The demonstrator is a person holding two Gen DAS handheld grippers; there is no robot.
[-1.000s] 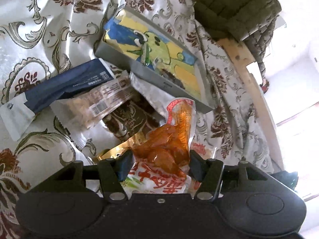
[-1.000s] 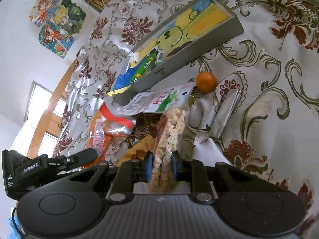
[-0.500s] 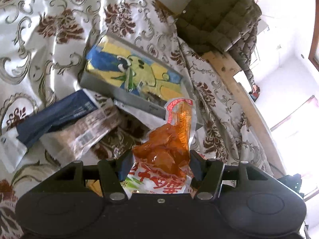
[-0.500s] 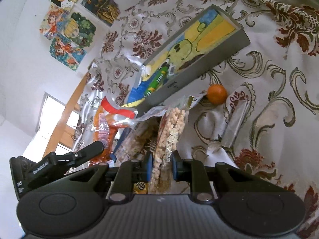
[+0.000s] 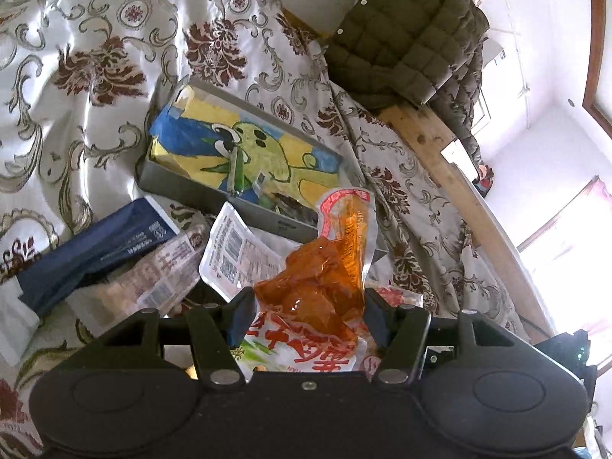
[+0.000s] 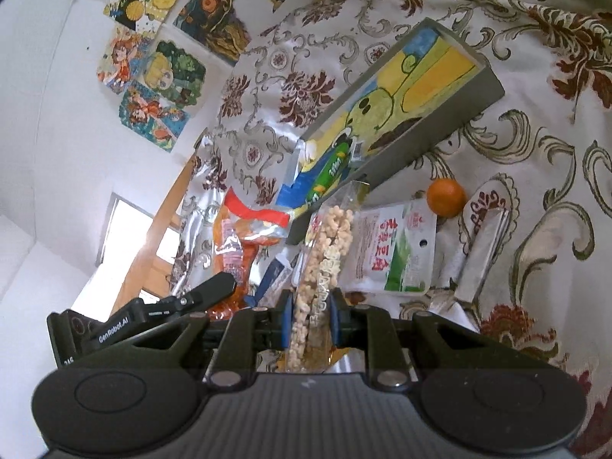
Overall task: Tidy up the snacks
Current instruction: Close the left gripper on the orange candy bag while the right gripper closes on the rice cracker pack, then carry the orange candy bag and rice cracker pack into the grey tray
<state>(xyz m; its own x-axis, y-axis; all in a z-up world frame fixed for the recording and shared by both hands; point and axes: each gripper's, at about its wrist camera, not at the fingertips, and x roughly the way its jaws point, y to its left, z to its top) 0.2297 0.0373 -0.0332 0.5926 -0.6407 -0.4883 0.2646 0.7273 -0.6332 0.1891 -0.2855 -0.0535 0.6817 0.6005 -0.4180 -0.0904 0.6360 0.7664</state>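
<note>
My left gripper point(image 5: 308, 306) is shut on an orange snack packet point(image 5: 325, 275) with a red top, held above the cloth. It also shows in the right wrist view point(image 6: 233, 237). My right gripper point(image 6: 310, 308) is shut on a clear bag of puffed snacks point(image 6: 325, 244), lifted upright. A grey tray point(image 5: 179, 187) lined with a yellow and blue drawing lies beyond both; it also shows in the right wrist view point(image 6: 432, 141). A green snack stick point(image 6: 331, 170) lies in it.
On the patterned cloth lie a white and green packet point(image 6: 394, 256), an orange fruit point(image 6: 445, 197), a silver wrapper point(image 6: 482, 252) and a dark blue packet point(image 5: 91, 248). A green jacket point(image 5: 405, 34) hangs at the far right. Pictures point(image 6: 153, 88) hang on the wall.
Both grippers have lifted with their packets. The tray now looks farther away in both views, and the white and green packet is uncovered on the cloth.
</note>
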